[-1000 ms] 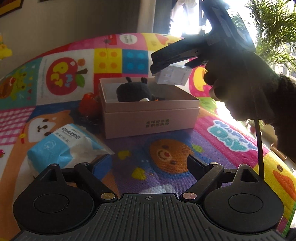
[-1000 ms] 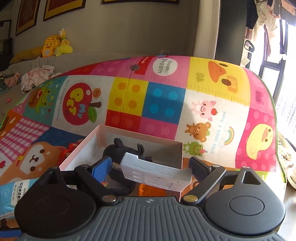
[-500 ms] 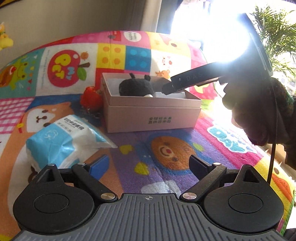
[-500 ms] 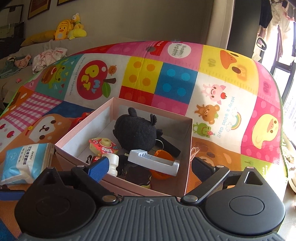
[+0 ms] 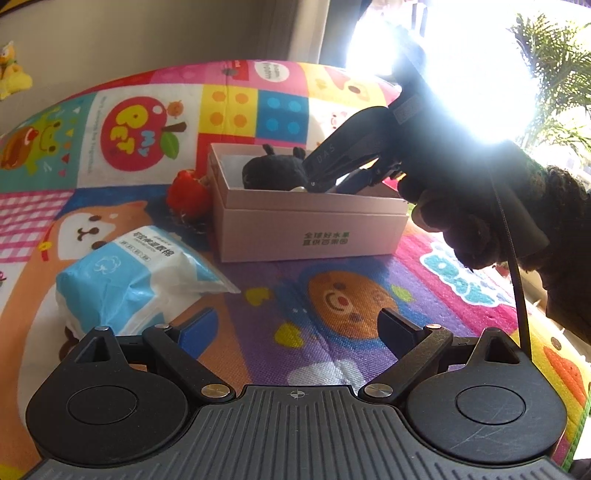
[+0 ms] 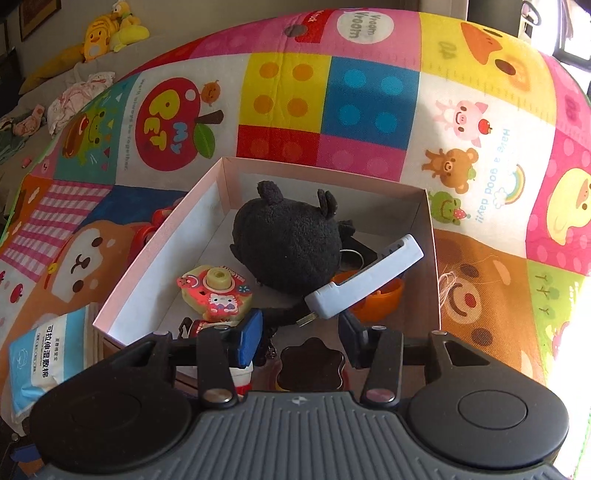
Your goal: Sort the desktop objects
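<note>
I saw a bright patchwork cartoon play mat [image 6: 369,103] covering the floor, a plain beige wall [image 5: 147,33] behind it, yellow plush toys [image 6: 107,29] on a grey sofa [image 6: 55,74], and a green potted palm [image 5: 554,74] beside a glaring sunlit window [image 5: 443,48].

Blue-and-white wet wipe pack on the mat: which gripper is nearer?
Left. The left gripper hovers over the mat right beside the blue-and-white wet wipe pack, jaws open. The right gripper is over the pink cardboard box, beyond the pack.
</note>
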A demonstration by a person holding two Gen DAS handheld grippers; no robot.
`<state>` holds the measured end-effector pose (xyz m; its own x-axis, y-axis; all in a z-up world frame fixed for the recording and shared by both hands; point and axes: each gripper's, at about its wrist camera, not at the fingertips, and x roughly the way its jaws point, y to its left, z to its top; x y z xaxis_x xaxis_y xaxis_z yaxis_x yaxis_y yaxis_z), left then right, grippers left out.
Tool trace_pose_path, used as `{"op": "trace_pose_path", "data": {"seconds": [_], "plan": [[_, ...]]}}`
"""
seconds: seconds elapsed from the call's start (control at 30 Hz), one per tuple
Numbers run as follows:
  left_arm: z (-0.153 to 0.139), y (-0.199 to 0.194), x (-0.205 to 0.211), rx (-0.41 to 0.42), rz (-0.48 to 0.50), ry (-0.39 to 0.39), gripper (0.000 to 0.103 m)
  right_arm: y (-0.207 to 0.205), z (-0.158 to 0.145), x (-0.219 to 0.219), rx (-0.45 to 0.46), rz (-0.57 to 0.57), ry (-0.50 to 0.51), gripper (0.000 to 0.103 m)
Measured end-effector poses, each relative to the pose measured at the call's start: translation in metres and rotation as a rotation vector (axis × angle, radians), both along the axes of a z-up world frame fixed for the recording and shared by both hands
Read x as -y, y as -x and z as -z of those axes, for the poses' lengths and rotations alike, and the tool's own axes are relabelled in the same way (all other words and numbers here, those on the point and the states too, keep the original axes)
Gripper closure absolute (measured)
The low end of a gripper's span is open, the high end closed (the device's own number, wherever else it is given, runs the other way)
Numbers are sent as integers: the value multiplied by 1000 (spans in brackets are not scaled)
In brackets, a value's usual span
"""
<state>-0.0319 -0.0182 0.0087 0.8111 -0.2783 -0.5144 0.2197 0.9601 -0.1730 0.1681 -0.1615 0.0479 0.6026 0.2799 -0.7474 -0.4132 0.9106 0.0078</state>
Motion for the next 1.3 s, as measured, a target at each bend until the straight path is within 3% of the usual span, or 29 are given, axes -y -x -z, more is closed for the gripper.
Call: {"op": "trace_pose_path", "data": {"seconds": [0.17,0.33,0.47,0.67,0.8,0.83,0.87,1.1,1.3], "plan": [[0,-1,-3,-3,-14,14,6,6,-37,-26,9,-84,-80,45],[-1,1,-11,11,-59,46,4,-14,-54,-89,-34,-176,-74,45],[-3,3,-26,28,-125,109,3,-38,-37,-152,-7,-205,85,45],[0,-5,-47,-17,-164,216,2,-73,5,-199,-4,-174,279,45],[0,-4,-51,-18,-159,237,2,-78,18,-207,-48,-180,313,45],[0,-3,-50,-14,-154,237,2,-76,18,-207,-61,-187,315,52],[-1,-3,-49,-8,-149,233,2,-73,18,-206,-96,-196,303,59],[-3,1,-44,12,-130,212,2,-24,6,-180,-224,-337,190,68],[-7,10,-35,22,-87,147,2,47,-11,-136,-164,-462,156,70]]}}
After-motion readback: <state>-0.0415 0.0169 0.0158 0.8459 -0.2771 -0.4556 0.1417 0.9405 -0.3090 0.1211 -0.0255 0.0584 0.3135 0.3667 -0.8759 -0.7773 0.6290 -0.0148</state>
